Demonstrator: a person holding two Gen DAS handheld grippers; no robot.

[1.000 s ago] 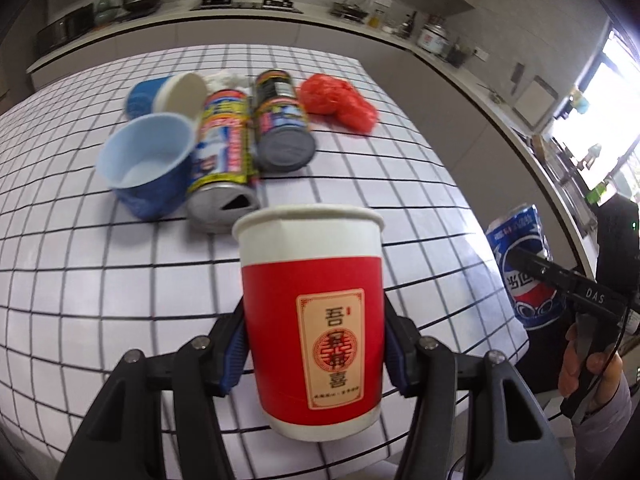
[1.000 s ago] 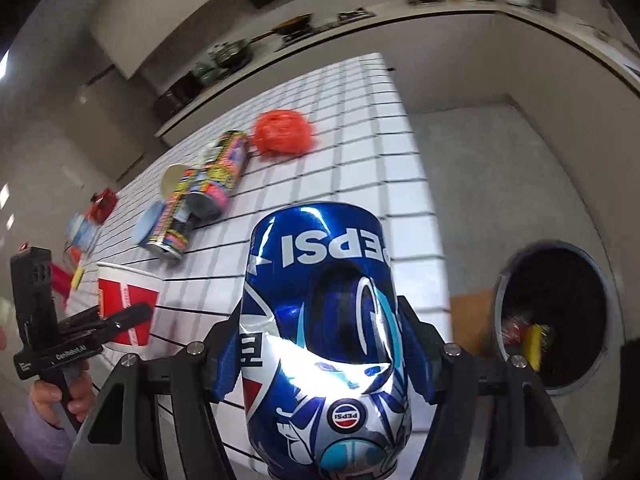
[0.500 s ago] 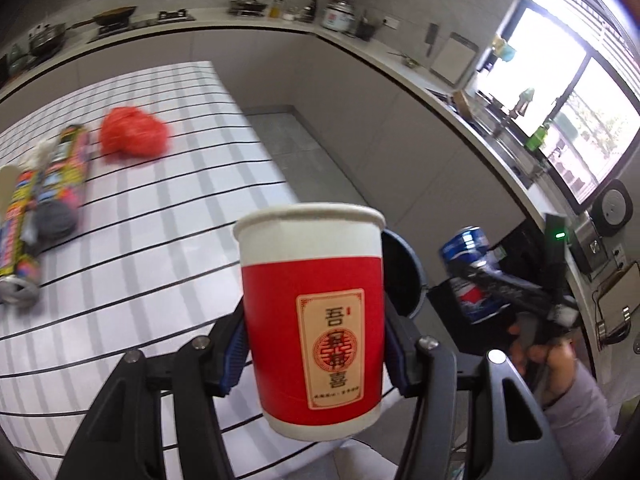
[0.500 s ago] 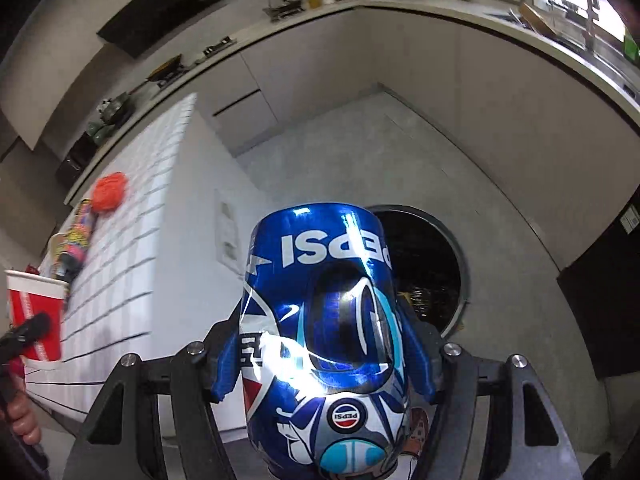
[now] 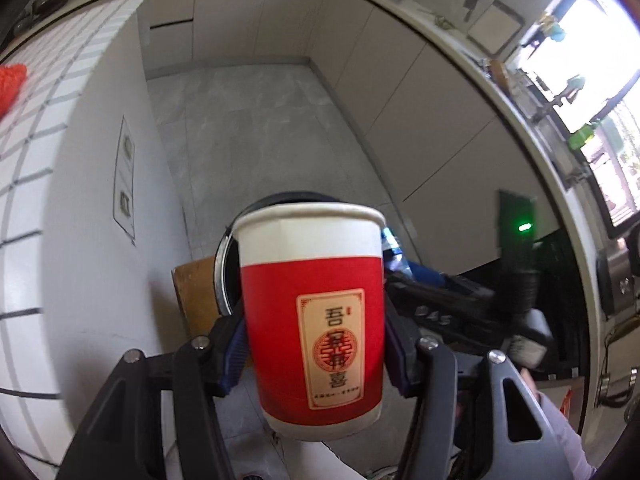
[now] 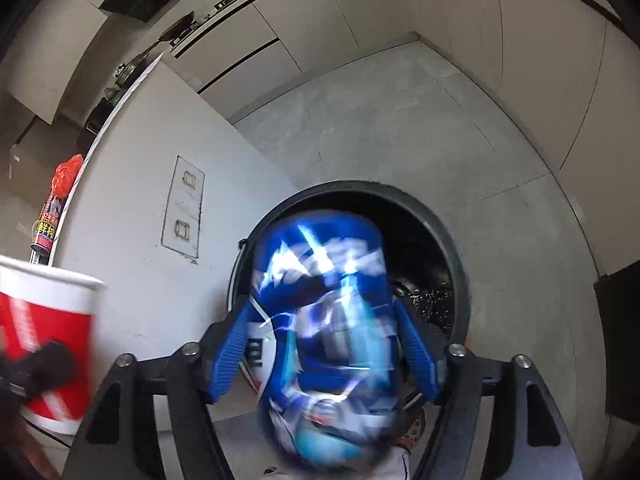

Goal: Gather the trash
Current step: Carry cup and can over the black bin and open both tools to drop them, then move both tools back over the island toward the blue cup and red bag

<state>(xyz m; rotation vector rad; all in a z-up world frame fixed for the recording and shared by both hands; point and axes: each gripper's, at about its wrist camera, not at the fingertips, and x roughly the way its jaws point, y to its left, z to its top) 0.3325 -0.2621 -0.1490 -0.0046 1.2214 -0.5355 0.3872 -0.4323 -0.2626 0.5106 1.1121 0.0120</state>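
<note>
Hovering over the round black trash bin [image 6: 448,240] on the grey floor [image 6: 400,120], both tools carry trash beside the white counter [image 5: 80,160].
Left hand-held gripper [image 5: 316,344] is clenched on the upright red paper cup [image 5: 312,312], its blue pads pressing both sides, right above the bin's rim. Right hand-held gripper [image 6: 326,344] has its jaws opening; the blurred blue Pepsi can [image 6: 324,340] sits between the pads, with gaps showing on both sides, directly over the bin's mouth. A red bag [image 6: 66,172] and a can [image 6: 46,228] lie on the counter.
</note>
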